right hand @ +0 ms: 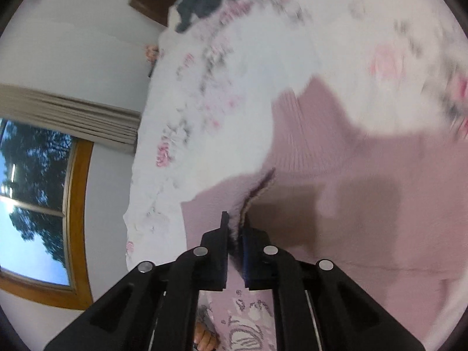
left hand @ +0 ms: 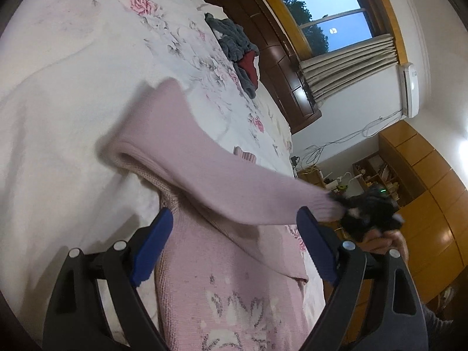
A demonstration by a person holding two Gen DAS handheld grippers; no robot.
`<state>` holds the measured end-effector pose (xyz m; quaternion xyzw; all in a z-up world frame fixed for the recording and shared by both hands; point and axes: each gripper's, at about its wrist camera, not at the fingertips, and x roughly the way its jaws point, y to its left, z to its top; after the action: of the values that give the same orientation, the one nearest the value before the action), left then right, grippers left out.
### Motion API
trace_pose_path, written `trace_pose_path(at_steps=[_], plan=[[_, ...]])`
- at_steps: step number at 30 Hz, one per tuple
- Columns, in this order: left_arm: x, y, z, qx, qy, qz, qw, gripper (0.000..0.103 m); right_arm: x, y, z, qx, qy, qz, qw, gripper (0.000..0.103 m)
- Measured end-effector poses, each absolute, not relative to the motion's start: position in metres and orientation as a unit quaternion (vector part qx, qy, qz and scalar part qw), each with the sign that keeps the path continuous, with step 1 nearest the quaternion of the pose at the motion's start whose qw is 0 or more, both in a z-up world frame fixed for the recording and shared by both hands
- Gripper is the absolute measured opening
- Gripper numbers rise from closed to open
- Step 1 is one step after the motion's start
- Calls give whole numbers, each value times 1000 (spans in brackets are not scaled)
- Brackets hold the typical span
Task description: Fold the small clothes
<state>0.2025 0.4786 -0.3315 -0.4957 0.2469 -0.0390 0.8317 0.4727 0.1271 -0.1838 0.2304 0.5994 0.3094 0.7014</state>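
A small pink knitted sweater [left hand: 222, 301] with a white pattern lies on the floral bedspread [left hand: 87, 58]. One pink sleeve [left hand: 204, 161] stretches in the air to the right, its cuff pinched by my right gripper [left hand: 351, 207], held by a hand. My left gripper [left hand: 234, 222] hovers open over the sweater's body, blue fingers [left hand: 155, 245] on either side of it, holding nothing. In the right wrist view my right gripper [right hand: 235, 222] is shut on the sleeve's cuff edge [right hand: 257, 190], with the pink sweater [right hand: 365, 204] spread beyond it.
A heap of grey and red clothes [left hand: 237, 49] lies near the dark wooden headboard [left hand: 275, 46]. The bed's edge [left hand: 289, 146] runs along the right. Past it are a window [left hand: 330, 14], curtain, wooden wardrobe [left hand: 424, 181] and a cluttered shelf.
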Motion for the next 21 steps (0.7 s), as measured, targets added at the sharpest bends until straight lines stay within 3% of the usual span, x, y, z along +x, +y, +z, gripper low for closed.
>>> trace_pose_path(at_steps=[4,8,21], plan=[[203,478,-334,-491,253,-38,832,84,477,95,-149,206,578,302,729,7],[205,475,-335,-487,260,-36,833,84,479,48,-148,204,574,278,743,7],[221,466,-317,-471,277,-52,836,84,481,-65,-261,240,618,208,719,7]])
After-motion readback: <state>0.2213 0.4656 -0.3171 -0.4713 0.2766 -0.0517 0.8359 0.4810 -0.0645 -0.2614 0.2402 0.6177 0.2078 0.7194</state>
